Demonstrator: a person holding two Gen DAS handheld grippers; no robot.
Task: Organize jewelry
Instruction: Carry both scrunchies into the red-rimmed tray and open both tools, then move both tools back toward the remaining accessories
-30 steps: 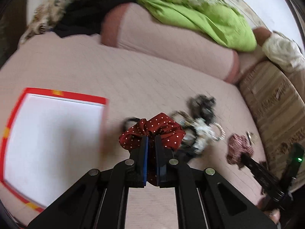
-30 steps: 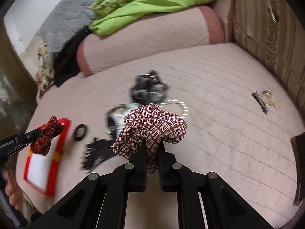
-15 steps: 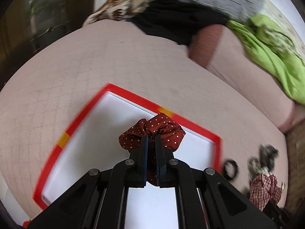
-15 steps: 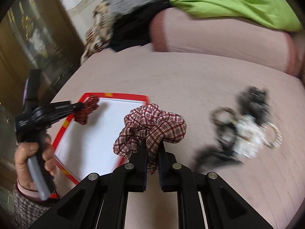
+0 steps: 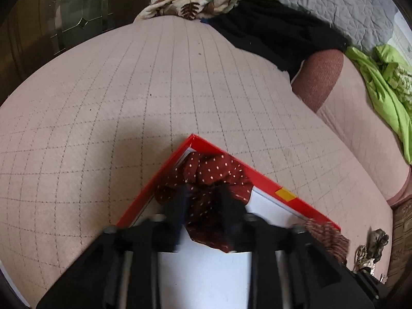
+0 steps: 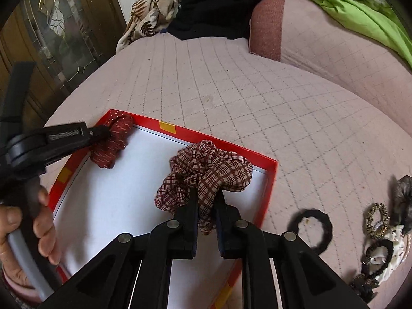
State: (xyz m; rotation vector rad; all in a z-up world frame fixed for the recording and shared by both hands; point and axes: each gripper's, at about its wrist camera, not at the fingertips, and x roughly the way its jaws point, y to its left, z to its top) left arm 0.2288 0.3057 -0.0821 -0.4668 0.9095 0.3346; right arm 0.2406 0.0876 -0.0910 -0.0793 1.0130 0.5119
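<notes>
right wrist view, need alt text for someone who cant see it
The right gripper, jaws just opening, has a plaid scrunchie between them over a red-rimmed white tray on a pink quilted bed. The left gripper sets a dotted red scrunchie in the tray's far corner.

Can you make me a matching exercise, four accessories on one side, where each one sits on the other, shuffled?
Things:
1. polka-dot scrunchie
2. plaid scrunchie
3. black hair tie
4. grey fuzzy scrunchie

Places:
A. on the bedcover just outside the red box
B. far corner of the box
C. farthest right on the bedcover
D. box's right side, between open claw fingers

Pairs: 1-B, 2-D, 3-A, 4-C
</notes>
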